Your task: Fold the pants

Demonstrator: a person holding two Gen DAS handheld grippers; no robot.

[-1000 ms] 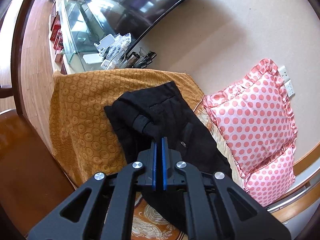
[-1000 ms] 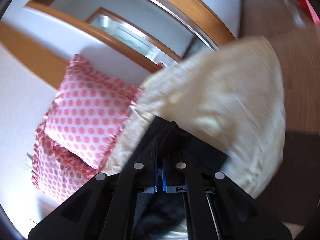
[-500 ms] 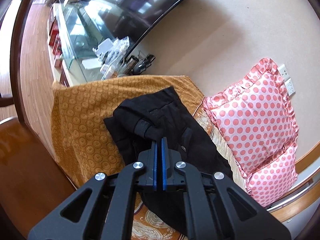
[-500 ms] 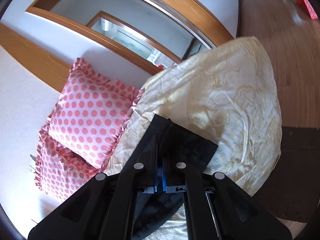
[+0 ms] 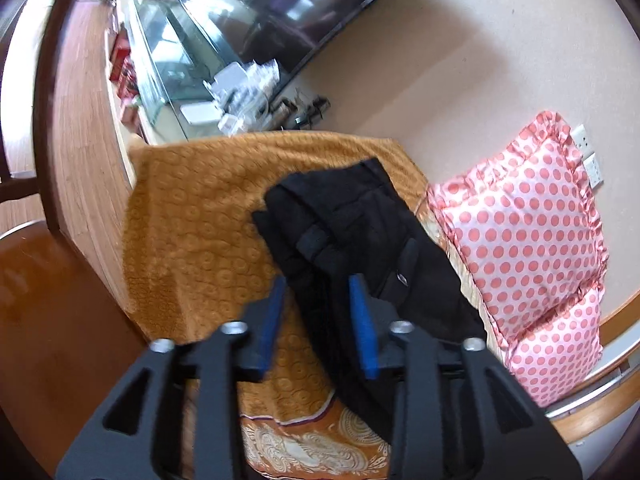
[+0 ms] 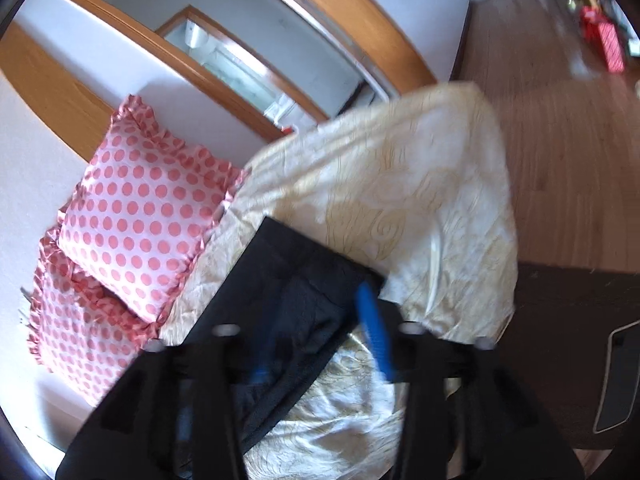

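Black pants [image 5: 360, 236] lie lengthwise on the sofa seat, waist end bunched on an orange throw [image 5: 192, 220]. My left gripper [image 5: 318, 322] is open, its blue pads either side of the pants' near edge, holding nothing. In the right wrist view the pants' leg end [image 6: 296, 280] lies flat on a cream patterned cover [image 6: 420, 200]. My right gripper [image 6: 320, 340] is open just above the leg end; the frame is blurred and the left pad is hard to see.
Two pink polka-dot cushions [image 5: 520, 240] lean on the sofa back beside the pants, also in the right wrist view [image 6: 140, 216]. A glass cabinet [image 5: 168, 68] with clutter stands beyond the orange throw. A wooden floor [image 6: 568, 140] lies past the sofa's end.
Both grippers were shut on the pants and have now opened and let go. The pants have dropped onto the sofa; both grippers have drawn back slightly.
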